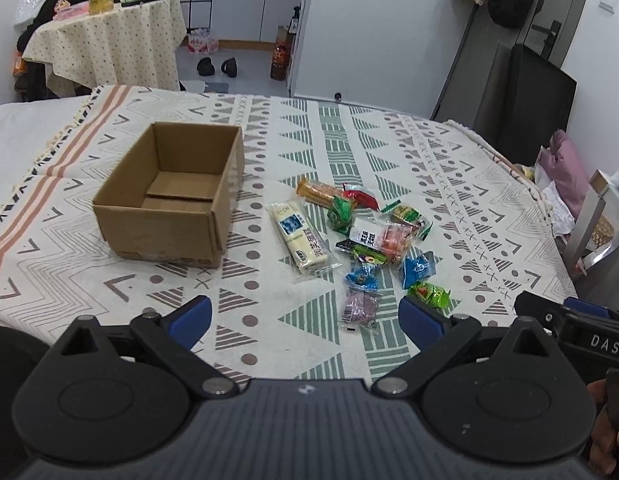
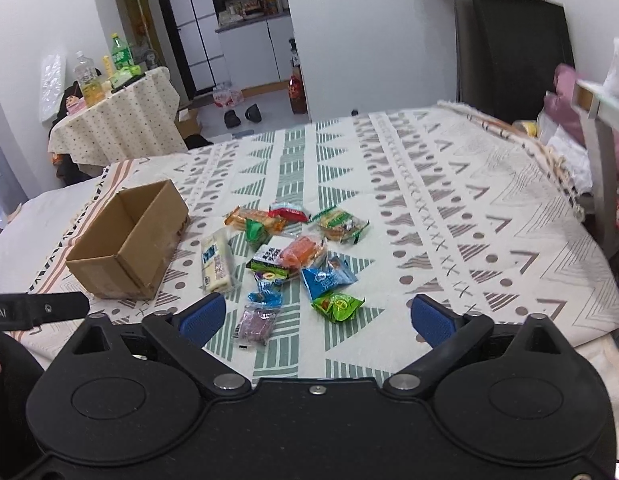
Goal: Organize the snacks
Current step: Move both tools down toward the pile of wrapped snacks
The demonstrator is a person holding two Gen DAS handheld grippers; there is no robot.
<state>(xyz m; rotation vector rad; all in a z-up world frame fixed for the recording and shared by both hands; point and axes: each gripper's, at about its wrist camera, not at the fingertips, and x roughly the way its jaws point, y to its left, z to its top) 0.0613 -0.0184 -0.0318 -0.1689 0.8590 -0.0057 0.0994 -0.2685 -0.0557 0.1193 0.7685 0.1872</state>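
Hovering low over the patterned cloth (image 1: 293, 332), the left gripper (image 1: 305, 320) has its jaws spread wide and holds nothing; the right gripper (image 2: 315, 320) is likewise wide open and empty. Just beyond the fingertips lies a purple snack packet (image 1: 359, 306), then a green packet (image 2: 337, 306) and a blue one (image 2: 325, 280), with more wrapped snacks (image 1: 369, 232) heaped loosely behind. A long pale bar (image 1: 301, 238) lies beside them, near the open cardboard box (image 1: 169, 216), whose inside looks bare.
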